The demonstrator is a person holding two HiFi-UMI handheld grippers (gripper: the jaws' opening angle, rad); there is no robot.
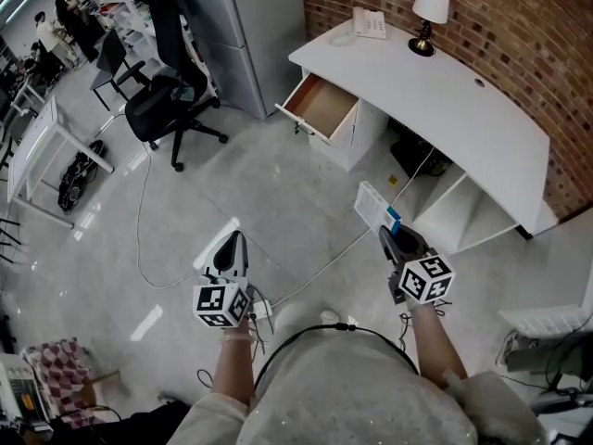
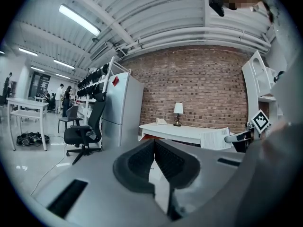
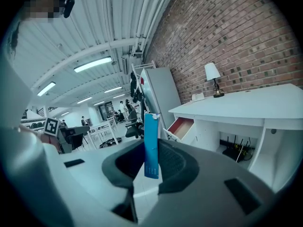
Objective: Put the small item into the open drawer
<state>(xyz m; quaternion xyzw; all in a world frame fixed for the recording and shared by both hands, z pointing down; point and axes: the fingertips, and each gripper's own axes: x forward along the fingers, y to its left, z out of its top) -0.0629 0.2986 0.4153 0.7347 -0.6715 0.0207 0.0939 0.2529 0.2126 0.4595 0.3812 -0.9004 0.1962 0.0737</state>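
The small item is a thin white and blue packet [image 1: 373, 206], and my right gripper [image 1: 387, 234] is shut on its near end. In the right gripper view the packet [image 3: 151, 145] stands edge-on between the pads. The open drawer [image 1: 321, 107] juts from the left end of the white desk [image 1: 463, 100], well ahead of both grippers; its wooden inside [image 3: 182, 126] shows no contents. My left gripper [image 1: 236, 239] hovers over the floor to the left, shut [image 2: 154, 144] with nothing between its jaws.
A black office chair [image 1: 169, 102] and a grey cabinet [image 1: 236, 26] stand left of the drawer. On the desk are a lamp [image 1: 429, 12] and a phone [image 1: 370, 23]. Cables [image 1: 320, 265] trail across the floor. A white table [image 1: 37, 142] is at far left.
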